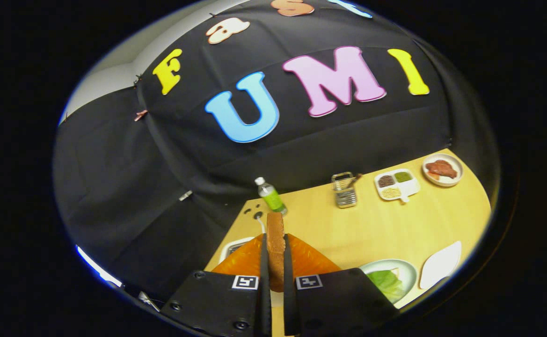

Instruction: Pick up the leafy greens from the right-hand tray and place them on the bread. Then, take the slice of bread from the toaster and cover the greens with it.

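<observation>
My gripper [276, 269] is shut on a brown slice of bread [275, 238], which stands on edge between the two fingers and rises past their tips. Right below and behind the slice sits the orange toaster [306, 260], partly hidden by the fingers. To the right of the fingers a pale round plate [406, 271] holds the leafy greens [385, 282]; whatever lies beneath the greens is covered. Beyond that plate lies a white tray [440, 264] with nothing on it.
On the wooden table [376, 229] farther off stand a green-labelled bottle [270, 195], a small metal rack [344, 189], a white divided dish [397, 184] of seasonings and a bowl [442, 170] of reddish food. A white cable [261, 224] runs from the table's holes toward the toaster.
</observation>
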`<state>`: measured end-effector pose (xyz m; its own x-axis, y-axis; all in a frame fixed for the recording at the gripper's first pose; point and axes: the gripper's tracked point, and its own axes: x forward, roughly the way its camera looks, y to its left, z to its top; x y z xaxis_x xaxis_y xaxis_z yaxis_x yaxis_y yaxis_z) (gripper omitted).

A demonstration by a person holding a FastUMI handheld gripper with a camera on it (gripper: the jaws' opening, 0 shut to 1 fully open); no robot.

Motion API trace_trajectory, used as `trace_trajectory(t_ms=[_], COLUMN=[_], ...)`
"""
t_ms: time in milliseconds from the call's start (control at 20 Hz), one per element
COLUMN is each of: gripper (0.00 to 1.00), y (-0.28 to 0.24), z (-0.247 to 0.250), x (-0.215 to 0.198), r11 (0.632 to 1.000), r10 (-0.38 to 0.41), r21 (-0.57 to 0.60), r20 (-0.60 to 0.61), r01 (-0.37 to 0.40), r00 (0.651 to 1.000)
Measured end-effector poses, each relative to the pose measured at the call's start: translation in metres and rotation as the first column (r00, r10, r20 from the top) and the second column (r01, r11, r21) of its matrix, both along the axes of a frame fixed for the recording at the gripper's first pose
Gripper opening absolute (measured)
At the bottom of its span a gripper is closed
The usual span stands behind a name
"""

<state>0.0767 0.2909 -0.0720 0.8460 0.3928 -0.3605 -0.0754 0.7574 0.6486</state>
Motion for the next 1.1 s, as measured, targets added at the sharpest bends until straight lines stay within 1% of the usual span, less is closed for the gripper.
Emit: trace_trajectory(t_ms=[100,250,350,550,650,700,800,950,1050,1100], gripper=[0.14,0.14,0.15,0.14,0.14,0.15,0.14,0.15,0.15,0.23], y=[-0.027,-0.055,-0.057,-0.040,-0.037,-0.040,-0.052,-0.065,-0.071,-0.073], z=[-0.033,-0.089,-0.121,-0.155,-0.177,-0.188,-0.216,-0.248,-0.258,-0.260], x=[-0.010,-0.027,-0.036,-0.041,-0.042,-0.042,-0.045,-0.054,-0.057,-0.057], r11=[0.999,0.993,0.992,0.985,0.984,0.985,0.990,0.992,0.988,0.986], r10=[-0.050,-0.114,-0.122,-0.110,-0.105,-0.109,-0.125,-0.123,-0.126,-0.129], r21=[-0.003,-0.010,-0.005,0.103,0.109,0.097,0.028,-0.065,-0.125,-0.144], r20=[-0.056,-0.129,-0.167,-0.233,-0.265,-0.277,-0.306,-0.342,-0.345,-0.341], r01=[0.050,0.114,0.123,0.137,0.138,0.141,0.140,0.107,0.088,0.084], r00=[0.997,0.985,0.978,0.966,0.959,0.955,0.944,0.931,0.930,0.931])
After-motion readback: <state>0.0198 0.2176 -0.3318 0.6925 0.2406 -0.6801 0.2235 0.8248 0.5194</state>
